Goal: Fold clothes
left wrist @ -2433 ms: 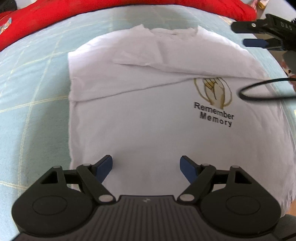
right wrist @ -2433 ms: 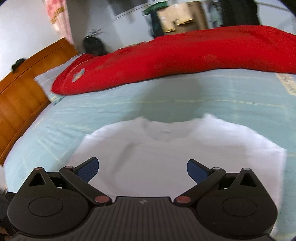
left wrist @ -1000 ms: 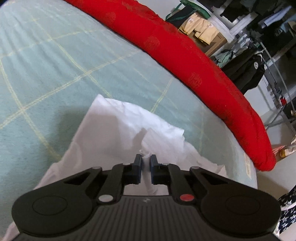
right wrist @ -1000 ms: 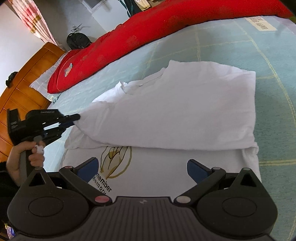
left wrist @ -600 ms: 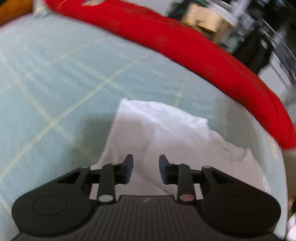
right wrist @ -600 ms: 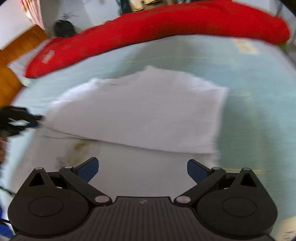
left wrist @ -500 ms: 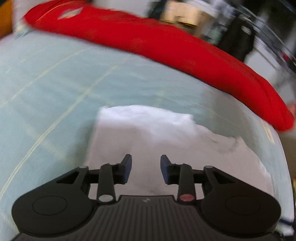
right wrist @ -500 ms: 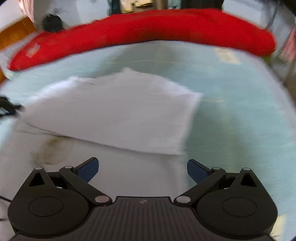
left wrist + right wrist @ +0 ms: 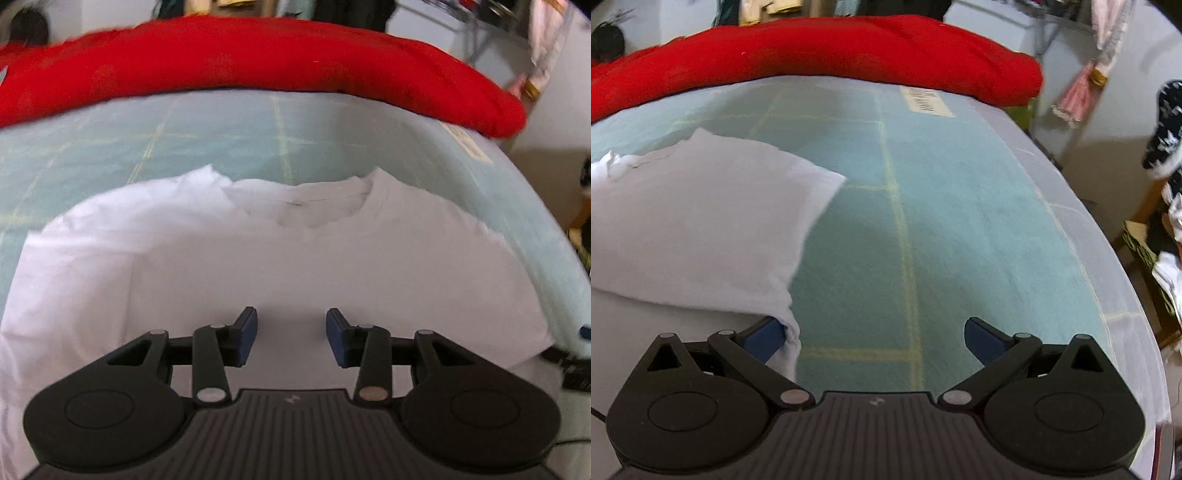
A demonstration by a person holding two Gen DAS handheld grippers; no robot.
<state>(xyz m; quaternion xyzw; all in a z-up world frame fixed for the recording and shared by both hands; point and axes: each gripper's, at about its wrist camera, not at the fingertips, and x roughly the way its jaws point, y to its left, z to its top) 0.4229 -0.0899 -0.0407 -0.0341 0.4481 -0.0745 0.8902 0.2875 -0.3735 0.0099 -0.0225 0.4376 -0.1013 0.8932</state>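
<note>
A white T-shirt [image 9: 280, 266] lies on the pale green bed sheet [image 9: 221, 136], its neckline at the far side and its upper half folded over as a flat panel. My left gripper [image 9: 291, 334] hovers over the middle of the shirt, its jaws opening with no cloth pinched between them. In the right wrist view the folded T-shirt [image 9: 701, 221] fills the left half. My right gripper [image 9: 875, 336] stands wide open at the shirt's right edge, where the cloth's corner drapes over the left fingertip [image 9: 764, 338]; the right one is above bare sheet.
A long red quilt [image 9: 258, 70] lies across the far side of the bed. The bed's edge [image 9: 1108, 266] curves down the right, with clothes and clutter on the floor beyond. Bare sheet [image 9: 942, 221] stretches right of the shirt.
My left gripper has let go of the shirt's fold, opened, and swung round over the shirt's middle. My right gripper has shifted right to the shirt's edge, still open.
</note>
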